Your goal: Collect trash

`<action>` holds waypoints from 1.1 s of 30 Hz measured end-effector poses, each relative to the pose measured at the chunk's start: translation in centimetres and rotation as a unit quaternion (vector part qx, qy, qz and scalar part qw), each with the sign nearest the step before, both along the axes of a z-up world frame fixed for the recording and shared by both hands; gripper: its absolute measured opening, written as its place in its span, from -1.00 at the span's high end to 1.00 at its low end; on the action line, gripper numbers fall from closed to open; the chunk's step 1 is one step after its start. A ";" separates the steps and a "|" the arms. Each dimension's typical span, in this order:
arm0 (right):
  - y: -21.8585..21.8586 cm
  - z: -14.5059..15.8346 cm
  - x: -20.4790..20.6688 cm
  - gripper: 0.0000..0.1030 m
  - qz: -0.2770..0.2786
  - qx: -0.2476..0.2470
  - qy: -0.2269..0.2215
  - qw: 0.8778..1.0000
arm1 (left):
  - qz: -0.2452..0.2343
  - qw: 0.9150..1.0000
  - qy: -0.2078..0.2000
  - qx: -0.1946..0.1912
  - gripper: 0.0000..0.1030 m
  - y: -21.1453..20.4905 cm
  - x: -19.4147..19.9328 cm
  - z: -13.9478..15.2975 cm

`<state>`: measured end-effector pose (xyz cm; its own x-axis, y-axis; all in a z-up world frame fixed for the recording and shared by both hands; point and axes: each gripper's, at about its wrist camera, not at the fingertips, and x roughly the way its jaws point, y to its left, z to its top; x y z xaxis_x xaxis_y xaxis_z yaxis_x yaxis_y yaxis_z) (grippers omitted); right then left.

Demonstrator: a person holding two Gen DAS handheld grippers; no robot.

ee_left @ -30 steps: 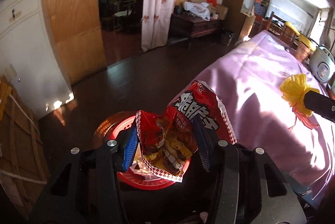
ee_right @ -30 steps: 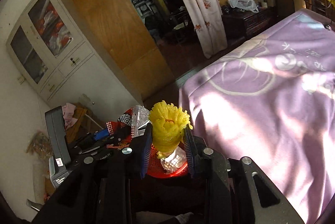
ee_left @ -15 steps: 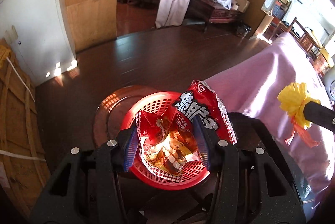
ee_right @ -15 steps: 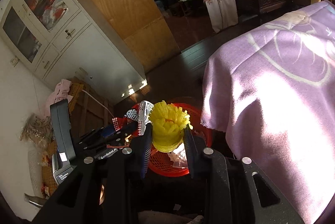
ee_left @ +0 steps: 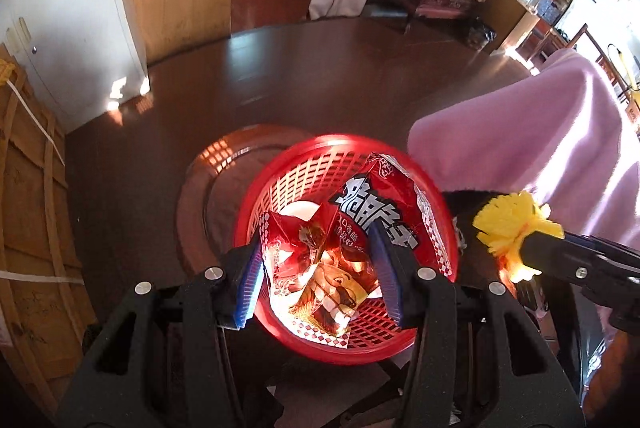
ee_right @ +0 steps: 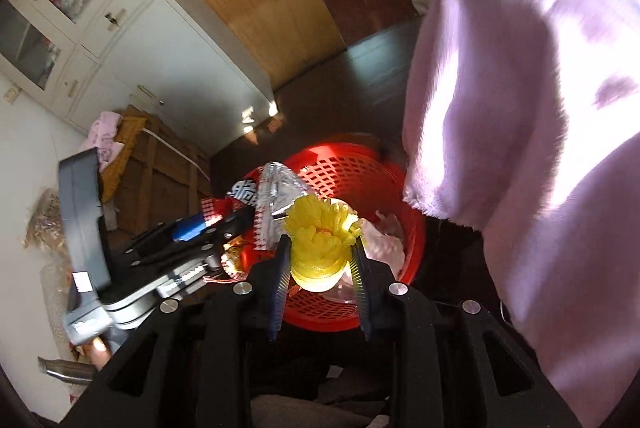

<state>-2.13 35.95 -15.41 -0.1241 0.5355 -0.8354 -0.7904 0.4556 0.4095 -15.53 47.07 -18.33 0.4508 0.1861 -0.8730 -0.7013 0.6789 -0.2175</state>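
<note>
My left gripper is shut on a crumpled red snack bag and holds it just above a red plastic basket. My right gripper is shut on a yellow frilly wrapper and holds it over the basket's near rim. The wrapper also shows at the right of the left wrist view. The snack bag shows in the right wrist view, left of the wrapper. White crumpled trash lies inside the basket.
The basket stands on a round wooden stool on a dark wood floor. A table draped in pink cloth hangs close on the right. A wooden crate stands at the left, white cabinets behind it.
Both grippers have swung down and off the pink table toward the red basket, each still holding its trash. The basket now lies right under the snack bag and the yellow wrapper.
</note>
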 end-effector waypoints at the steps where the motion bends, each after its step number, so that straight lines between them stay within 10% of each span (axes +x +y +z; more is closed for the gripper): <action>1: 0.4 -0.7 0.0 0.40 0.004 -0.006 0.004 1.000 | -0.002 1.000 0.003 -0.004 -0.02 0.1 0.1 -0.4; 5: 2.2 -3.3 -0.1 0.10 0.025 -0.036 0.022 0.999 | 0.000 1.000 0.011 -0.023 -0.17 0.2 0.2 -1.5; 17: 1.0 -2.3 -1.0 0.05 0.015 -0.007 -0.009 1.000 | 0.015 1.000 0.006 -0.015 -0.30 0.1 -0.5 0.2; 33: -8.7 7.6 -2.4 -0.33 -0.009 0.116 -0.116 0.986 | 0.065 0.989 -0.005 0.131 -0.35 -7.9 -1.9 11.9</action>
